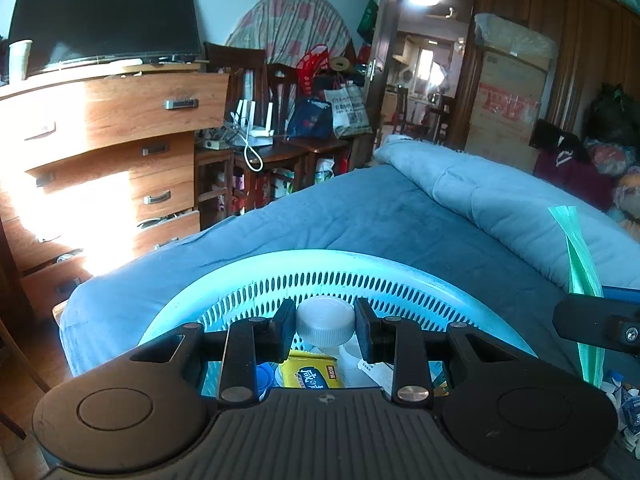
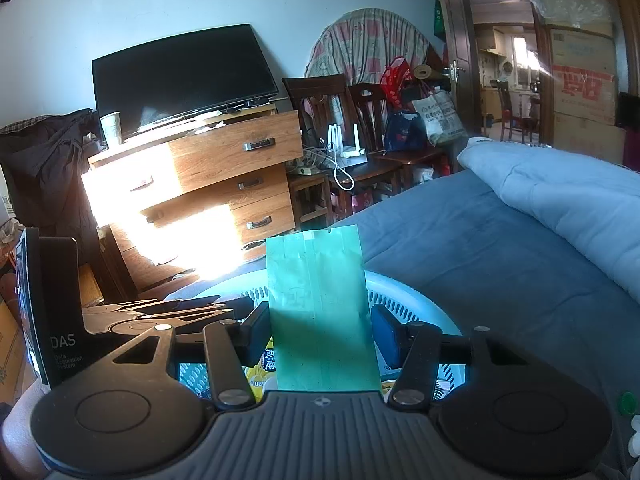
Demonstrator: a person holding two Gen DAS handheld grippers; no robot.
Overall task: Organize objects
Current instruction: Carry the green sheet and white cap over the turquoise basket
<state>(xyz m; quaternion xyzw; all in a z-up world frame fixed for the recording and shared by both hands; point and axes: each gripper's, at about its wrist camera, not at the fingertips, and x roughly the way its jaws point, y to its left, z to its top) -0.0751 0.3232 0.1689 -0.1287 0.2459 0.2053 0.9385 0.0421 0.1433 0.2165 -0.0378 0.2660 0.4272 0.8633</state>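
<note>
A white-capped bottle (image 1: 325, 322) is being gripped at its cap between the fingers (image 1: 285, 330) of the left gripper (image 1: 325, 330), which are closed against both sides of it. Directly beneath those fingers, a pale blue perforated basket (image 1: 328, 264) is being carried by the bed (image 1: 380, 216), and a yellow snack packet (image 1: 310, 372) is being seen inside the basket, just below the bottle.

A flat green packet (image 2: 320, 304) is being held upright between the fingers (image 2: 256, 330) of the right gripper (image 2: 320, 332); the left finger is touching its edge, while contact at the right finger cannot be told with certainty. The same basket (image 2: 416, 292) is lying under and just beyond these fingers, with printed packets showing in it.

Ahead of both pairs of fingers, the bed is being covered by a dark blue sheet, and a lighter blue quilt (image 1: 500, 196) is being bunched to the right. Further ahead and to the left, a wooden chest of drawers (image 1: 120, 136) is being struck by strong sunlight, with a dark television (image 1: 104, 16) and a paper cup (image 1: 19, 60) on top. Dark wooden chairs (image 2: 320, 100), a white router (image 1: 256, 128) and bags are being crowded against the far wall. An open doorway (image 1: 424, 60) and stacked cardboard boxes (image 1: 508, 108) are being seen far to the right.
</note>
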